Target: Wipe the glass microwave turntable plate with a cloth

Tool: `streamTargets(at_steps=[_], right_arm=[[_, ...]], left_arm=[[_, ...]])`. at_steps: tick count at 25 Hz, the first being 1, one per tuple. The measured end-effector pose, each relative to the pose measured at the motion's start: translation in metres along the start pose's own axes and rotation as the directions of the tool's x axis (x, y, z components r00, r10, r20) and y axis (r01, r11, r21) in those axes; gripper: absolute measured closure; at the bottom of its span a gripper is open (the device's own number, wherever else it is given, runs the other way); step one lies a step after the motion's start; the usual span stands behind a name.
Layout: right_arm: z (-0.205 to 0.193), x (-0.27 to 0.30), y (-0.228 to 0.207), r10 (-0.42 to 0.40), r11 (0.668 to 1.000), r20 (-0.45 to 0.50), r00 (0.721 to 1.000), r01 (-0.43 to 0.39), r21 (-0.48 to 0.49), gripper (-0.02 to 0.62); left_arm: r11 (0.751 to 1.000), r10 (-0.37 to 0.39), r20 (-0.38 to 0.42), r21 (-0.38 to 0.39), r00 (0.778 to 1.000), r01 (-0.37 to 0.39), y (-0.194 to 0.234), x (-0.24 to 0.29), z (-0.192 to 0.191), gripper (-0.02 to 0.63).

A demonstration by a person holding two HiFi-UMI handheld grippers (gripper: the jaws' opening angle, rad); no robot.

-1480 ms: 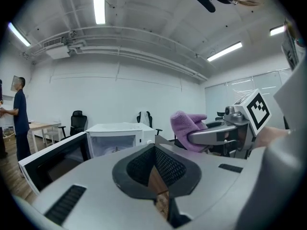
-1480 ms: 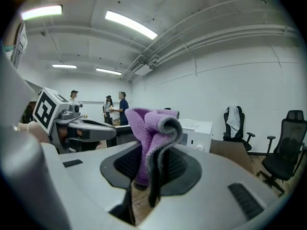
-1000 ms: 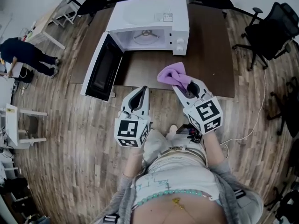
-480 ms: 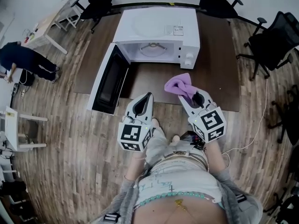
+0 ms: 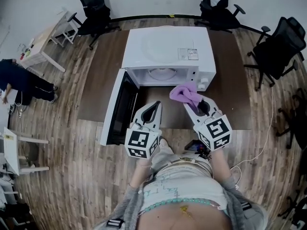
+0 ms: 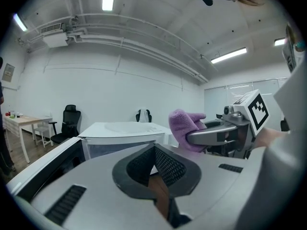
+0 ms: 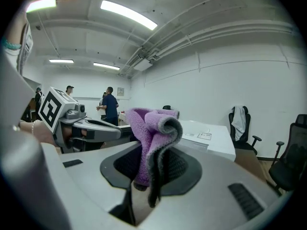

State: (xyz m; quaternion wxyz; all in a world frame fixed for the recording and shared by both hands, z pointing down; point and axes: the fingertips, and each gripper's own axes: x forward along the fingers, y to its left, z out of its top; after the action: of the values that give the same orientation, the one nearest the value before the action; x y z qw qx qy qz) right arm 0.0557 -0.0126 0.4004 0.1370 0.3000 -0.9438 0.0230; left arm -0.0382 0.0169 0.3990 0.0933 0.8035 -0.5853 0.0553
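A white microwave [image 5: 163,47] stands on a dark brown table [image 5: 228,85], its door [image 5: 120,110] swung open to the left. Inside the cavity I make out the glass turntable plate [image 5: 160,73]. My right gripper [image 5: 192,99] is shut on a folded purple cloth [image 5: 183,92], held just in front of the microwave's right half. In the right gripper view the cloth [image 7: 152,126] sticks up from between the jaws. My left gripper [image 5: 155,107] is shut and holds nothing; it is level with the right one, in front of the opening.
Black office chairs stand at the right [image 5: 278,47], back left [image 5: 93,6] and back [image 5: 216,6]. A person in dark clothes [image 5: 19,83] bends over at far left near a white table [image 5: 43,37]. The open door juts toward me over the wooden floor.
I have moved closer to the microwave, so both grippers now sit nearer its opening. The right gripper has kept hold of the cloth. The left has stayed shut.
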Motion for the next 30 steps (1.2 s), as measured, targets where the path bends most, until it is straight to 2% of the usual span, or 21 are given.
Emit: streamTargets(at_steps=[5,10,15,20,30], right_arm=[[0.006,0.028,-0.004,-0.041,0.999,-0.005,0.999,0.041,0.008,0.491],[0.004,0.045,-0.013,-0.096,0.995,-0.012,0.995,0.096,0.030,0.491],[-0.003,0.045,-0.020,-0.145,0.988,-0.037,0.989,0.146,0.050,0.491],[-0.007,0.049,-0.025,-0.148,0.986,-0.056,0.987,0.151,0.067,0.491],[0.012,0.074,-0.048,-0.064,0.997,-0.051,0.997,0.066,0.039,0.491]], left_arm=[[0.998,-0.063,-0.001,0.005,0.998,0.063,0.025,0.019,0.004,0.601],[0.988,-0.155,-0.034,0.006,0.987,0.155,0.037,0.032,-0.002,0.601],[0.980,-0.197,-0.063,0.003,0.978,0.197,0.047,0.033,-0.007,0.601],[0.977,-0.209,-0.090,0.014,0.974,0.211,0.056,0.037,-0.010,0.601],[0.987,-0.156,-0.128,0.028,0.979,0.161,0.072,0.048,0.006,0.601]])
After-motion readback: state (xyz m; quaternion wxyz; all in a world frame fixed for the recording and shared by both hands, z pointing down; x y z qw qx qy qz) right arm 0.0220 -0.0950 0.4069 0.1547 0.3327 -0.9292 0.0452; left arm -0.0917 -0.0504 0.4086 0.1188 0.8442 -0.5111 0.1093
